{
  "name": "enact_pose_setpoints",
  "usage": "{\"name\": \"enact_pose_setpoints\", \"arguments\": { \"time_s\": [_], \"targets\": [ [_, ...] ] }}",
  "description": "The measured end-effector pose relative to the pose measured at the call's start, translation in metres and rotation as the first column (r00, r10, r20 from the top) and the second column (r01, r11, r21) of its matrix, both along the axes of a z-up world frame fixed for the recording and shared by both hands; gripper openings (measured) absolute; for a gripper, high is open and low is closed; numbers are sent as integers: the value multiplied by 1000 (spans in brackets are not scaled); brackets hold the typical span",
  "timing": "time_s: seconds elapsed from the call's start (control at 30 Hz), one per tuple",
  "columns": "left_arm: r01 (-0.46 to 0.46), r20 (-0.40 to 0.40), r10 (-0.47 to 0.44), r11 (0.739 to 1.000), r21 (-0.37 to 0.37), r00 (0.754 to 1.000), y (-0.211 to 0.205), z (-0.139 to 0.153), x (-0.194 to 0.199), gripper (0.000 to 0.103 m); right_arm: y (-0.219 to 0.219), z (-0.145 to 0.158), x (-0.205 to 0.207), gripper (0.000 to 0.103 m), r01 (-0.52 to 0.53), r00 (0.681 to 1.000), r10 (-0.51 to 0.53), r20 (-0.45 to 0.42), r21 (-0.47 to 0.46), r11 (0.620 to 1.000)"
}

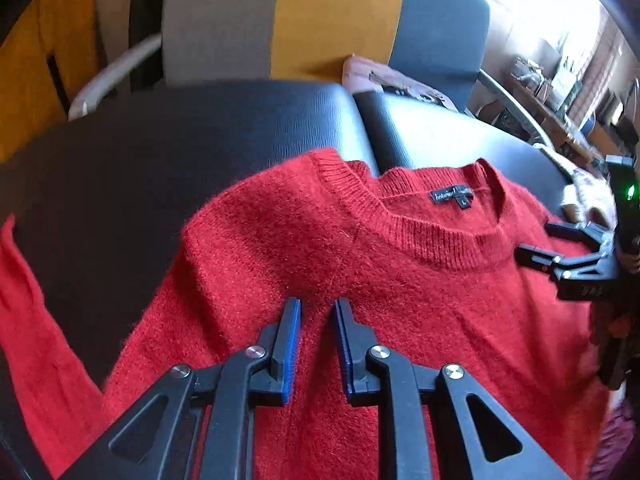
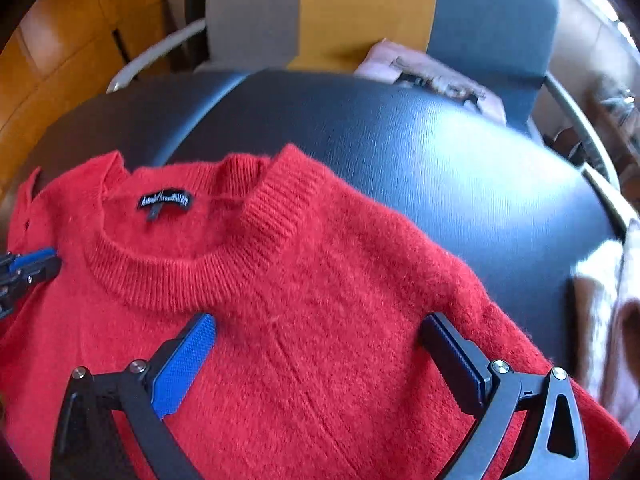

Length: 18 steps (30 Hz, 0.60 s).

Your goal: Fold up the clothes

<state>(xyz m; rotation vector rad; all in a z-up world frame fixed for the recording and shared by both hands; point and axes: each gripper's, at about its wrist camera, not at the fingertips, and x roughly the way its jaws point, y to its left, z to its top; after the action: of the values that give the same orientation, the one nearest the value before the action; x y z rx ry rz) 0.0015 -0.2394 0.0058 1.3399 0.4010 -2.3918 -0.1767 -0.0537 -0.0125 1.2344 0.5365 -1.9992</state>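
A fuzzy red knit sweater (image 1: 360, 300) lies spread face-up on the black padded leather seats (image 1: 180, 132), its ribbed collar (image 2: 192, 276) at twelve o'clock. The left gripper (image 1: 317, 312) hovers over the chest with a narrow gap, pinching nothing; the right gripper (image 2: 316, 332) is spread wide. The risk is that the loose pile snags on the pads, or that a shallow pinch lifts one layer only and skews a fold.

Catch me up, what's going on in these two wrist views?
A person holds a hand-held gripper in each hand over a red sweater spread front-up on a black padded surface, collar away from them. The left hand-held gripper is narrowly open above the chest; the right hand-held gripper is wide open near the shoulder. Neither grips fabric, and no fold shows yet.
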Motion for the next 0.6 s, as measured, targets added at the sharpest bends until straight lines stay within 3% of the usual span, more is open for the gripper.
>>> {"name": "enact_pose_setpoints", "arguments": {
  "time_s": [0.13,0.23,0.37,0.6],
  "targets": [
    [12,-36,-20,980,-200,999,3,-5,-19,20,-11,-2,-14,103,1,997,-8,-82,-83,997],
    [-18,-57,6,978,-206,998,-8,-5,-25,20,-16,-3,-22,103,6,992,-21,-122,-121,993],
    [-50,-96,36,988,-145,995,-22,-3,-24,22,-18,-2,-28,103,14,989,-34,-145,-132,991],
    [-133,-199,114,987,-85,973,-34,37,34,22,-20,-7,-24,103,18,986,-40,-161,-134,991]
  ]
}}
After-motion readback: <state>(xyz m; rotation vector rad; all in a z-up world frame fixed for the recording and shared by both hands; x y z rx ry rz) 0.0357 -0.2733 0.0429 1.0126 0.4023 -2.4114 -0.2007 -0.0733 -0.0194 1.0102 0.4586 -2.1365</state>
